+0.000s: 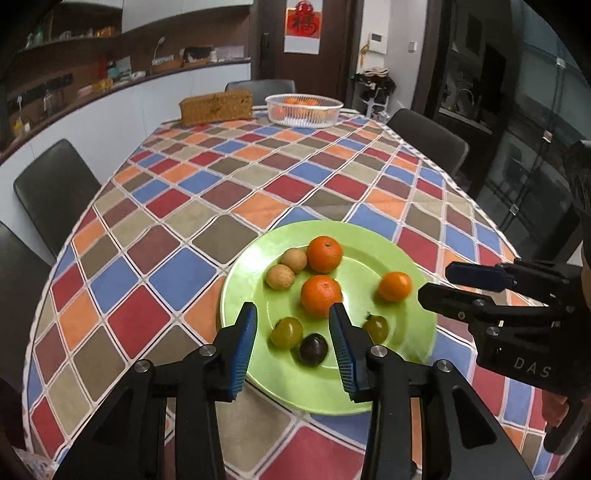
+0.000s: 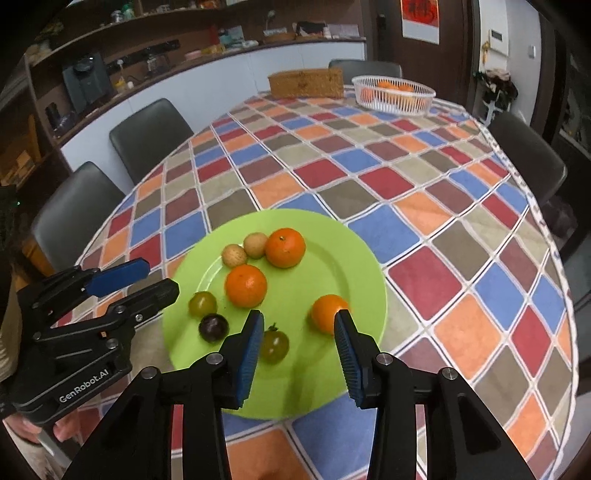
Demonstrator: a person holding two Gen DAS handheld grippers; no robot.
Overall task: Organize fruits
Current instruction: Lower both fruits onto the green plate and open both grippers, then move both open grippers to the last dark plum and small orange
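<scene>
Two black grippers, left gripper and right gripper, hover with jaws apart and empty over a green plate on the checked table, where three oranges, small tomatoes and longans lie; a white basket stands at the table's far end.

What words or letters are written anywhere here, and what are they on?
"DAS": on the black body of the right gripper, left wrist view; the word may be cut off.
"GenRobot.AI": on the body of the left gripper, right wrist view.
"福": a dark character on the red hanging on the far wall.
Packets on the shelves: too small and blurred to read.
</scene>
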